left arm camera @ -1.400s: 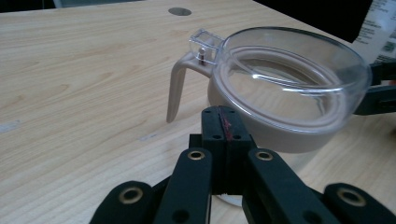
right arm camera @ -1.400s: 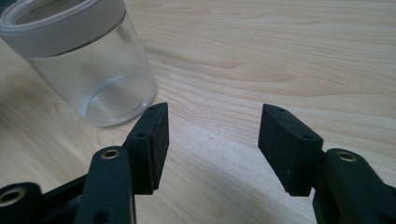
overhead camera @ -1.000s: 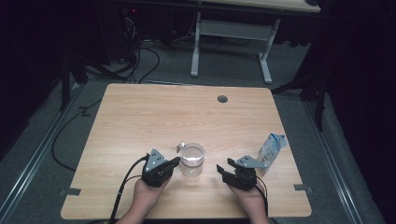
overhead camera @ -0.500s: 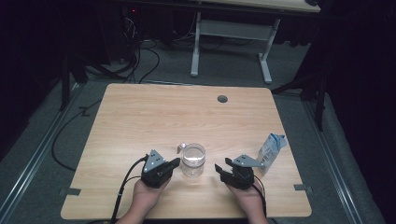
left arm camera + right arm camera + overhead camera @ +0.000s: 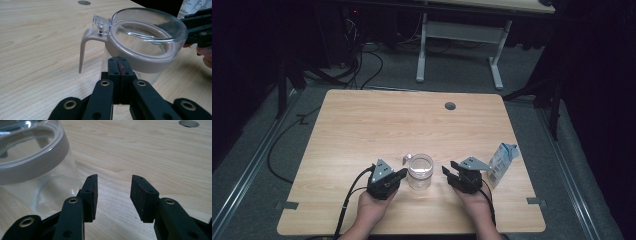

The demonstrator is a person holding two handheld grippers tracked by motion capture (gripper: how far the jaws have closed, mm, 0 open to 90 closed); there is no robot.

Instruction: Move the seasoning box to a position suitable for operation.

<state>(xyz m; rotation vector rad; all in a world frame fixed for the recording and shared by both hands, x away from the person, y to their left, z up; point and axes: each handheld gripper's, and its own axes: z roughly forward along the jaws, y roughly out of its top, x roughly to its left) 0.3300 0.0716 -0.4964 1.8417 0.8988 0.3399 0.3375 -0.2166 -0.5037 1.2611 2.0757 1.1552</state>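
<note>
A clear glass jar (image 5: pixel 420 171) with a grey lid band and a clear flip top stands near the table's front edge, between my two grippers. My left gripper (image 5: pixel 403 174) is shut and empty. In the left gripper view its tips (image 5: pixel 120 66) point at the jar (image 5: pixel 145 42) just under the band; I cannot tell whether they touch it. My right gripper (image 5: pixel 446 171) is on the jar's other side. Its jaws (image 5: pixel 113 187) stand apart over bare wood and have just been closing, with nothing between them. The jar (image 5: pixel 32 170) is just to their left.
A blue and white carton (image 5: pixel 501 162) stands at the table's right edge, beside the right hand. A round cable hole (image 5: pixel 450 106) is near the far edge. The light wood table (image 5: pixel 362 130) stretches bare behind the jar. Cables trail from both grippers off the front edge.
The right gripper has edged a little toward the jar. The left hand, the jar and the carton are where they were.
</note>
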